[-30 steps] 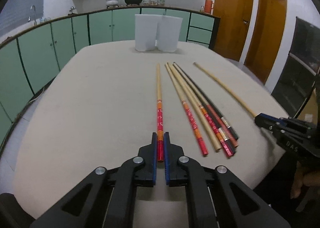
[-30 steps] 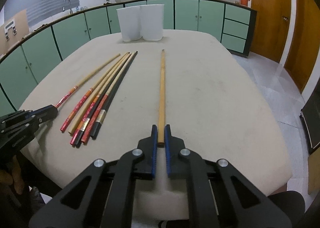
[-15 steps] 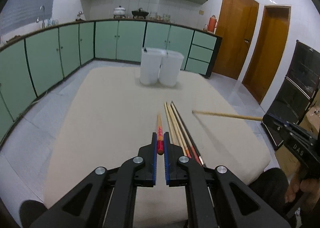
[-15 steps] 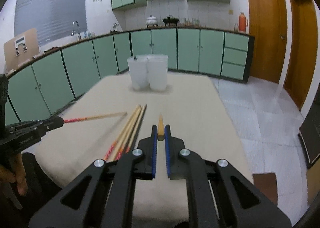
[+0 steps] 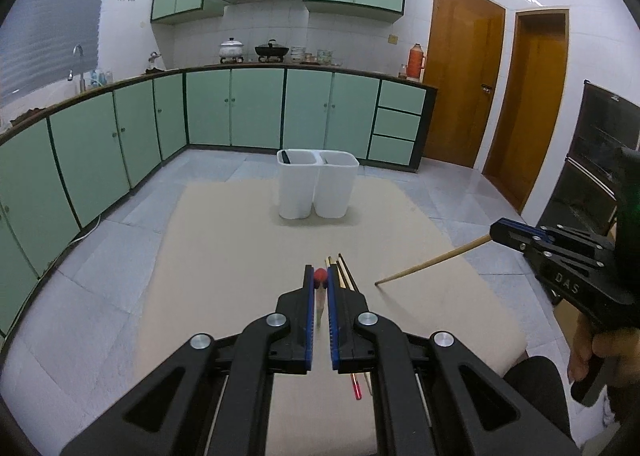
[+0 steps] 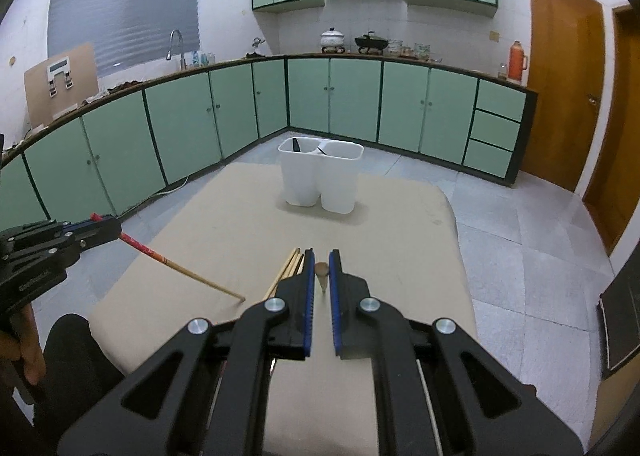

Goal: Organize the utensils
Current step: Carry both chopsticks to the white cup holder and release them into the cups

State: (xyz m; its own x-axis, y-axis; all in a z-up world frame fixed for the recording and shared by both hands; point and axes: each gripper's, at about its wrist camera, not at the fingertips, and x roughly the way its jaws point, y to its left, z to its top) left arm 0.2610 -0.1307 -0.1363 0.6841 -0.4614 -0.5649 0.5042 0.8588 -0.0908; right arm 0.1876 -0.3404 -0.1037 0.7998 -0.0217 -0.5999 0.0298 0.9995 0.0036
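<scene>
My left gripper [image 5: 319,284] is shut on a red-handled chopstick [image 5: 320,276], held high above the table with its tip hanging down; it also shows in the right wrist view [image 6: 176,268]. My right gripper [image 6: 321,270] is shut on a plain wooden chopstick [image 6: 321,269], which slants down to the table in the left wrist view [image 5: 432,261]. Several chopsticks [image 5: 340,272] lie on the beige table [image 5: 224,248] below. A white two-compartment holder [image 5: 316,184] stands at the table's far end, with a dark utensil in its left compartment.
Green cabinets [image 5: 240,108] and a counter with pots run behind the table. Wooden doors [image 5: 460,84] are at the right. A dark oven unit [image 5: 592,160] stands at the far right. Tiled floor surrounds the table.
Both grippers have lifted their chopsticks off the table and risen well above it. The held chopsticks now tilt steeply downward. The other chopsticks stay on the table.
</scene>
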